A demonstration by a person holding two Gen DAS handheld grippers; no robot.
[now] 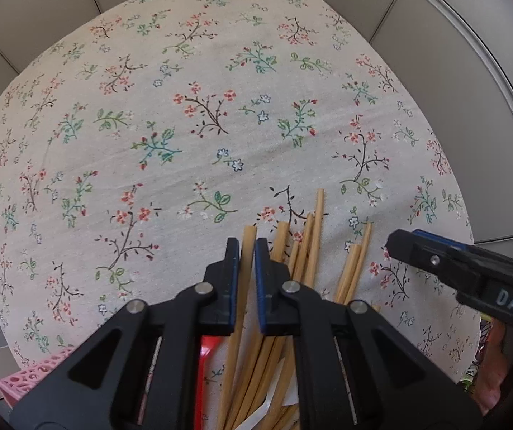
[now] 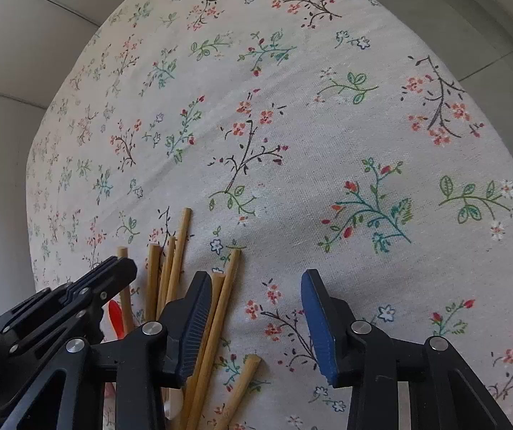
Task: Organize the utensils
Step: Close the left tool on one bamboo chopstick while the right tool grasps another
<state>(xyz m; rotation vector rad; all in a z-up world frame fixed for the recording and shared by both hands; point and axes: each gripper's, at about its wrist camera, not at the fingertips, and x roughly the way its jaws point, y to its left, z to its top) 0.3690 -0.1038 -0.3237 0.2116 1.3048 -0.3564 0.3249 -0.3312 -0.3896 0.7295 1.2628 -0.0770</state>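
The chopsticks lie in a loose pile on the counter, near its front edge, fanned out with their ends pointing away from the person. The counter is round and covered with a pale cloth with small printed flowers. One chopstick at the left side of the pile is between the pads of the left tongs; the jaws are almost fully together and the pads press on it from both sides, so the left tongs are clenched on this one chopstick. Its end shows just above the two black tips.

The right tongs stand over the right side of the pile. Their jaws are partly apart and grasp nothing — between the blue pads only cloth is seen, and one short chopstick lies lower down in the gap, not touched. The left finger of the right tongs lies over two chopsticks of the pile; whether it touches them I cannot tell.

Under the pile something red and a white thing show — too hidden to name. A pink basket with holes is at the near left edge of the counter.
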